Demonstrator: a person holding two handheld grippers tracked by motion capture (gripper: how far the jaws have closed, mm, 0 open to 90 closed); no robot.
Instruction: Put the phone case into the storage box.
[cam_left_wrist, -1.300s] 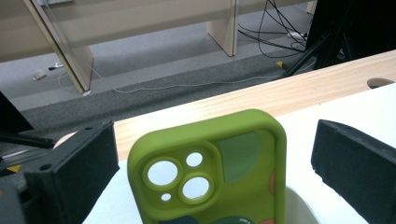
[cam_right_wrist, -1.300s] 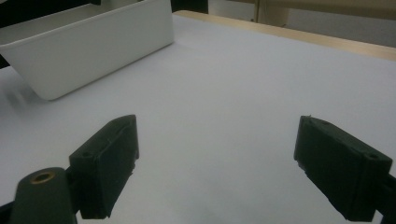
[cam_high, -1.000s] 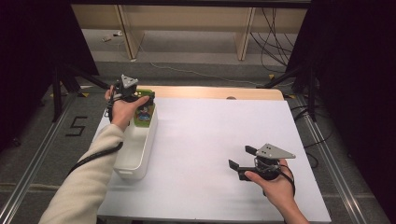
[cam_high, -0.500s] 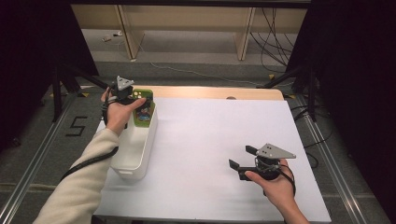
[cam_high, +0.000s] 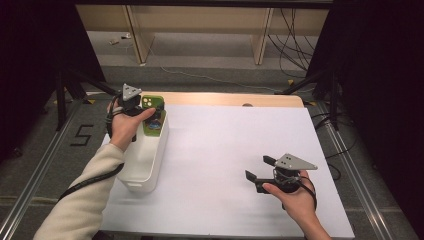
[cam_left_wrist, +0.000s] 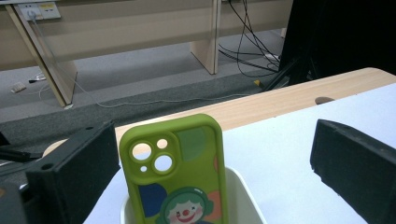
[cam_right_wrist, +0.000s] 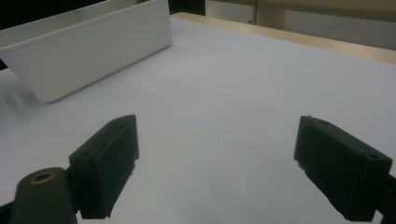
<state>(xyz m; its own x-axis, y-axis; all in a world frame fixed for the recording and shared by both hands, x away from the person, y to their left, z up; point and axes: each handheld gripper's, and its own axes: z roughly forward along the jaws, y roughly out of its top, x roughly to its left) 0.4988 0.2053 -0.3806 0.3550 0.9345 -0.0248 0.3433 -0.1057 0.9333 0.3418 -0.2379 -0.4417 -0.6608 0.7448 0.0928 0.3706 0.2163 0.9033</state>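
Observation:
A green phone case (cam_high: 153, 116) with a cartoon clown stands on end in the far end of a white bin (cam_high: 144, 162). It leans on the bin's far wall. My left gripper (cam_high: 140, 106) is open just left of the case. In the left gripper view the case (cam_left_wrist: 180, 172) rises between the two spread jaws of my left gripper (cam_left_wrist: 215, 158) with a gap on each side, and the bin's rim (cam_left_wrist: 245, 189) shows below it. My right gripper (cam_high: 257, 168) rests open and holds nothing on the white sheet at the near right. My right gripper (cam_right_wrist: 215, 140) faces the bin (cam_right_wrist: 93, 51).
A white sheet (cam_high: 235, 145) covers the table, with a wooden strip (cam_high: 225, 99) along the far edge. Beyond it, cables (cam_high: 295, 35) trail on the floor. Dark stands (cam_high: 65, 85) flank the table on both sides.
The left hand has shifted slightly left and toward me, away from the case, so more of the case shows now. The right gripper has stayed put.

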